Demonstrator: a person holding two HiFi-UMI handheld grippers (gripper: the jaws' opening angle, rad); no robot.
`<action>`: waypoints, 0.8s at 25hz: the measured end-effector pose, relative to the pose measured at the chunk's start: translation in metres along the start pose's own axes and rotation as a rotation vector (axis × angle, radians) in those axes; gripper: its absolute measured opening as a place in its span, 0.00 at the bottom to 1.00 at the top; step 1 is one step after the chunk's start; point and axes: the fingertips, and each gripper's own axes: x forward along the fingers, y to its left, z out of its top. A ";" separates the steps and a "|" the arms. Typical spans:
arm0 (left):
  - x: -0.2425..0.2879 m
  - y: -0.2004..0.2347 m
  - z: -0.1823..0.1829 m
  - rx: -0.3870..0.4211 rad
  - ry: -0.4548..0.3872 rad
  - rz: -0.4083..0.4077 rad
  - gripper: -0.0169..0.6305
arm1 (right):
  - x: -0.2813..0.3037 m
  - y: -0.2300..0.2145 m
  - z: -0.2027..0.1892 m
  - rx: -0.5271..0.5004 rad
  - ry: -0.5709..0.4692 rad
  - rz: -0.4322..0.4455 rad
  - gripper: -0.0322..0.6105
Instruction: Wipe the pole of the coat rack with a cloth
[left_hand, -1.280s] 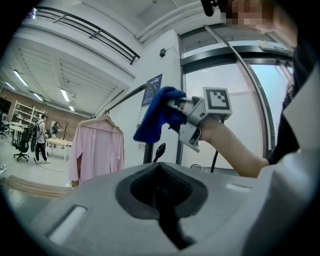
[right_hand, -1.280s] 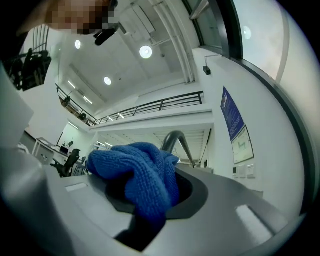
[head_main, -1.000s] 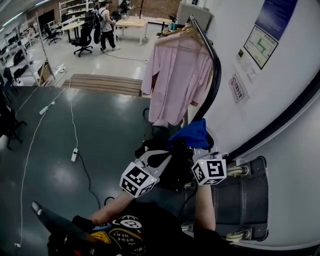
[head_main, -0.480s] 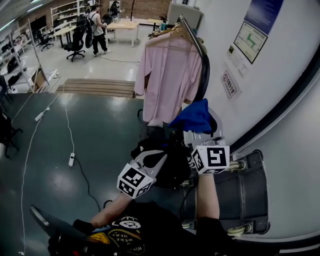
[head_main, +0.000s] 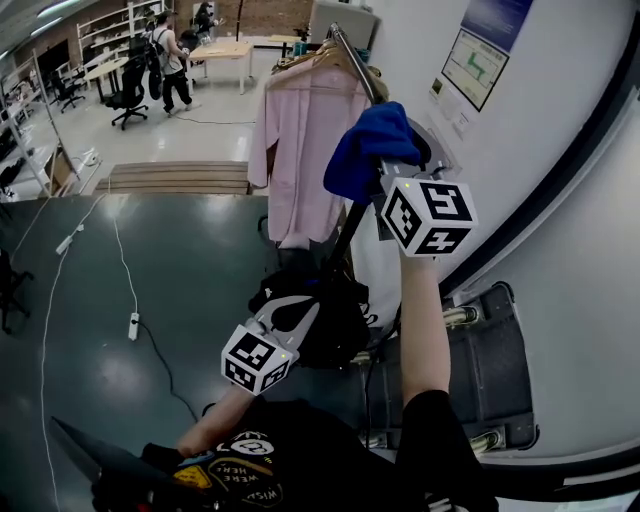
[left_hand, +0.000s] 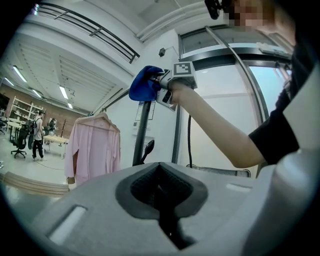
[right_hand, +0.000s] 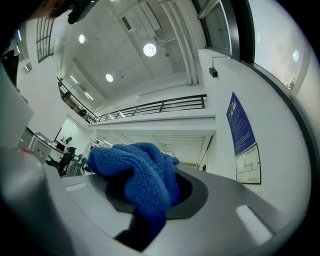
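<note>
**Cloth held against the upper pole of the coat rack**

The curved white wall (head_main: 560, 160) fills the right of the head view, and the dark green floor (head_main: 180, 260) fills the left. The coat rack stands between them. Its black pole (head_main: 351, 222) rises from a dark heap (head_main: 325, 325) at the base and bends into the top rail. A pink shirt (head_main: 300, 150) hangs from that rail on a hanger, just left of the pole.

The right gripper (head_main: 386, 172) is held high on an outstretched arm. Its marker cube lies to the right of the pole, and its jaws point toward the pole. In the right gripper view, these jaws are clamped on the blue cloth (right_hand: 137, 175), which bunches up out of the gap and spills over the front.

In the head view, the cloth (head_main: 365, 145) sits at the gripper's tip and covers the pole near the bend. In the left gripper view, it lies directly on top of the pole's upright stretch. Whether it wraps fully around the pole cannot be told.

The left gripper (head_main: 295, 318) hangs low near the rack's base, well apart from the cloth. Its jaws are closed together with nothing between them.
</note>
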 end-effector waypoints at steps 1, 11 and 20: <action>0.001 0.000 -0.001 -0.003 0.000 -0.002 0.02 | -0.002 0.001 0.000 -0.002 -0.016 -0.009 0.17; 0.008 0.003 -0.006 -0.010 0.014 -0.013 0.02 | -0.081 0.045 -0.067 -0.036 -0.086 0.005 0.17; 0.013 0.004 -0.012 -0.012 0.031 -0.021 0.02 | -0.115 0.067 -0.179 0.119 0.066 0.056 0.17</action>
